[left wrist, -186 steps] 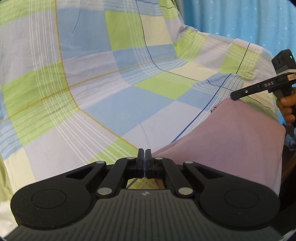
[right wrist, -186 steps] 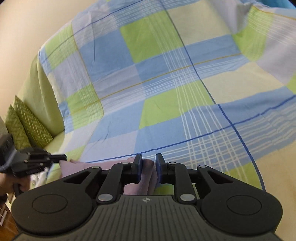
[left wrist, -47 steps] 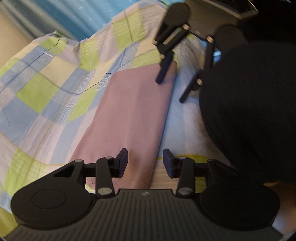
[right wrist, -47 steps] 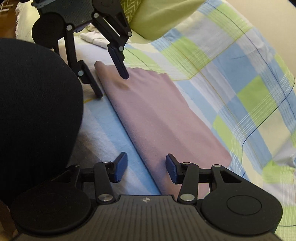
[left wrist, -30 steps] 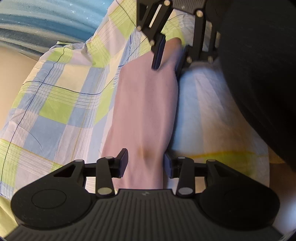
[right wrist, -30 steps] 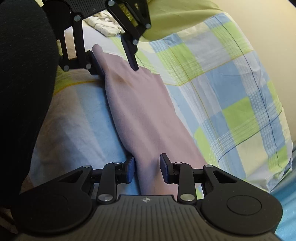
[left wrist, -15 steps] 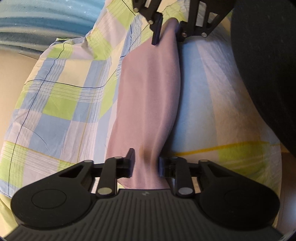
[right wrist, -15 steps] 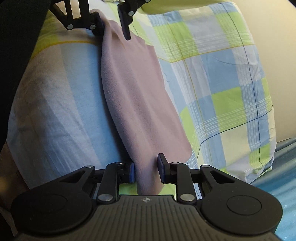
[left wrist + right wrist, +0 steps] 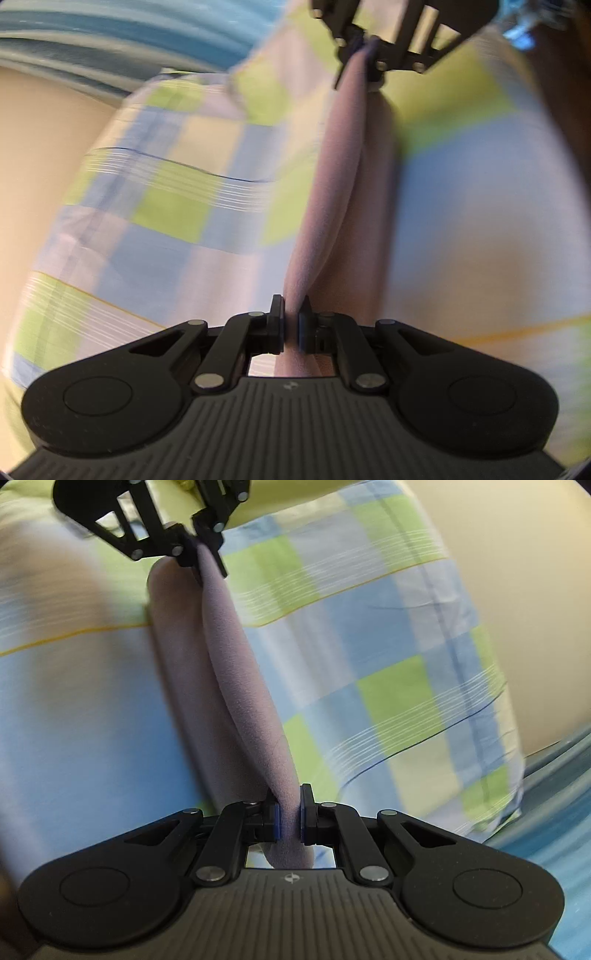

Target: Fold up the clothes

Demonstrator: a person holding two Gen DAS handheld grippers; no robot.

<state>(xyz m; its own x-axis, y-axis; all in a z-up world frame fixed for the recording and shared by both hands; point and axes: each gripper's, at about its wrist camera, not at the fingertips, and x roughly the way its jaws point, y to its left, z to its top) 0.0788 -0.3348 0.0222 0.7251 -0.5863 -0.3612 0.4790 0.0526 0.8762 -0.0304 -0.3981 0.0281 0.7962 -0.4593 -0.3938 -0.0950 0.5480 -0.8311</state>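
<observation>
A folded pink garment (image 9: 332, 177) stretches as a lifted ridge between my two grippers above the checked bedsheet (image 9: 173, 192). My left gripper (image 9: 291, 325) is shut on one end of its raised edge. At the top of the left wrist view the right gripper (image 9: 364, 55) pinches the far end. In the right wrist view my right gripper (image 9: 289, 819) is shut on the pink garment (image 9: 236, 657), and the left gripper (image 9: 195, 550) grips the far end. Below the ridge the garment's lower layer sags toward the sheet. Both views are blurred by motion.
A green pillow (image 9: 295, 498) lies at the far end of the bed. A beige wall (image 9: 517, 590) borders the bed on one side. Blue striped fabric (image 9: 110, 40) hangs beyond the sheet's edge. A dark shape (image 9: 576, 92) fills the left wrist view's right edge.
Both grippers have shut fully on the garment's edge and raised it; the cloth now stands as a narrow ridge instead of lying flat. The dark sleeve has mostly left both views.
</observation>
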